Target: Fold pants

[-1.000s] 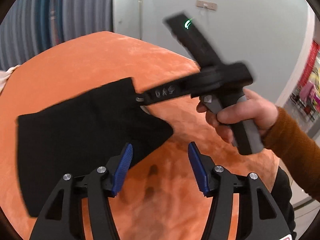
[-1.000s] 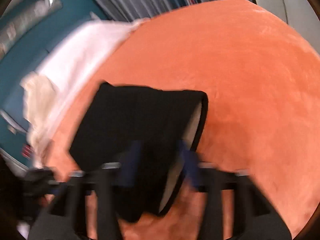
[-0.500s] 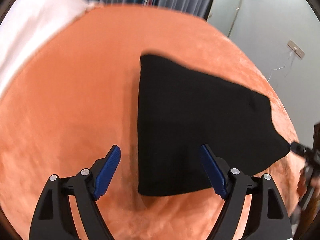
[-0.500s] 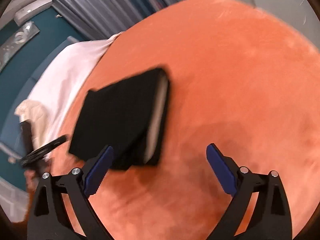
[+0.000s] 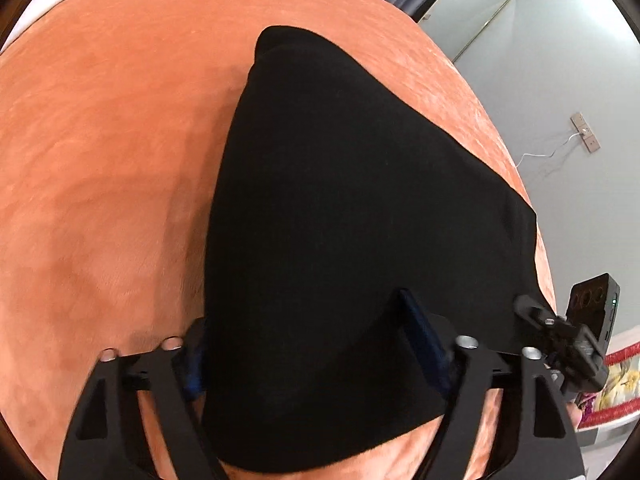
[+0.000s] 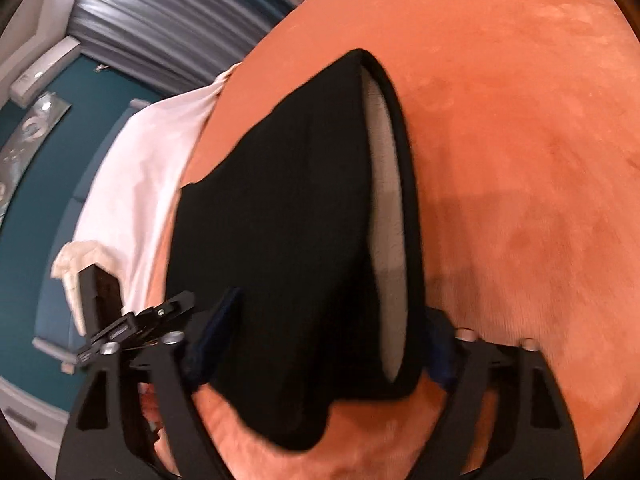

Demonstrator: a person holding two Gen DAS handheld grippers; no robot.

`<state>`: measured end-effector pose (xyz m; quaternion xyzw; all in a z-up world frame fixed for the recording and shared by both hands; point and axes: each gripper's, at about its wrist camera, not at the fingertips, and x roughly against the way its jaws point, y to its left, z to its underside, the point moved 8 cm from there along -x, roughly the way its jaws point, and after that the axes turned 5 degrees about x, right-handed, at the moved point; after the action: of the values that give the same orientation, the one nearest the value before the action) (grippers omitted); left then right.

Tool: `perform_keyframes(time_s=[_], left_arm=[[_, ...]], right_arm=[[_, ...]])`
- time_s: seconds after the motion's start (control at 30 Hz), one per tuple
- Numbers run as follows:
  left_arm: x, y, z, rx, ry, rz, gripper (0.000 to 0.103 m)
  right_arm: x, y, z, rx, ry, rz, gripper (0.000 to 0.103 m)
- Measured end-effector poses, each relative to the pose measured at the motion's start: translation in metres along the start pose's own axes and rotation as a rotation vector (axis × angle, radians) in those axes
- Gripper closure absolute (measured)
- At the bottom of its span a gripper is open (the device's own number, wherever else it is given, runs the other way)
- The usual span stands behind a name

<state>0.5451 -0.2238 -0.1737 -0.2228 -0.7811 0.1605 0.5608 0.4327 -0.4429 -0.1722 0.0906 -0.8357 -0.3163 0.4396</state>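
Pants, black soft knit fabric (image 5: pixel 352 216), lay already folded into a compact multi-layer bundle on the orange velvety bed cover (image 5: pixel 100 160), filling the centre and lower middle of the left wrist view. In the right wrist view the same bundle sat centre frame, with a pale grey lining (image 6: pixel 386 200) showing between the black layers along its right-hand edge. Judgement: most of the folding looked done; what seemed left was one more fold, or just squaring and pressing the bundle flat, since the near end drooped unevenly and the right-side layers gaped.

Left hand-held gripper (image 5: pixel 316 356): jaws apart, one blue pad at the bundle's left edge, the other over the black cloth; they had just been closing somewhat, with the near end of the pants between them, and no pinch was visible. Right hand-held gripper (image 6: pixel 320 352): jaws also apart and straddling the near end of the bundle, one blue pad on each side of it, also just closing in from wider; pads did not clearly press the cloth.

Other items: white bedding (image 6: pixel 140 184) at the left of the right wrist view, grey curtains (image 6: pixel 180 12) at upper left, teal wall (image 6: pixel 44 184) at far left.

Writing: none readable. Small marking on the other gripper's bracket at lower left of the right wrist view was too blurred to read. No brand label visible on the pants.
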Motion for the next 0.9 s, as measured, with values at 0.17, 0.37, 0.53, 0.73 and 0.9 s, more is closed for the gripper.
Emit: perform_keyframes(time_s=[0.17,0.37,0.53,0.73,0.9], left_arm=[[0.021,-0.015,0.000,-0.010,-0.028,0.039,0.079],[0.087,-0.022,0.045,-0.007,0.019,0.130,0.080],[0.082,0.005,0.114,-0.061,0.065,0.007,0.066],[0.139,0.013,0.111,-0.072,-0.132,-0.087,0.067],[0.189,-0.035,0.060,-0.225,-0.342,-0.179,0.066]], right_arm=[[0.012,0.025,0.001,0.002,-0.017,-0.015,0.066],[0.065,0.070,0.034,0.086,0.022,-0.059,0.066],[0.062,0.045,0.109,0.122,0.132,0.062,0.047],[0.128,0.024,0.098,0.090,-0.105,0.134,0.045],[0.159,0.080,0.062,0.305,-0.224,0.216,0.075]])
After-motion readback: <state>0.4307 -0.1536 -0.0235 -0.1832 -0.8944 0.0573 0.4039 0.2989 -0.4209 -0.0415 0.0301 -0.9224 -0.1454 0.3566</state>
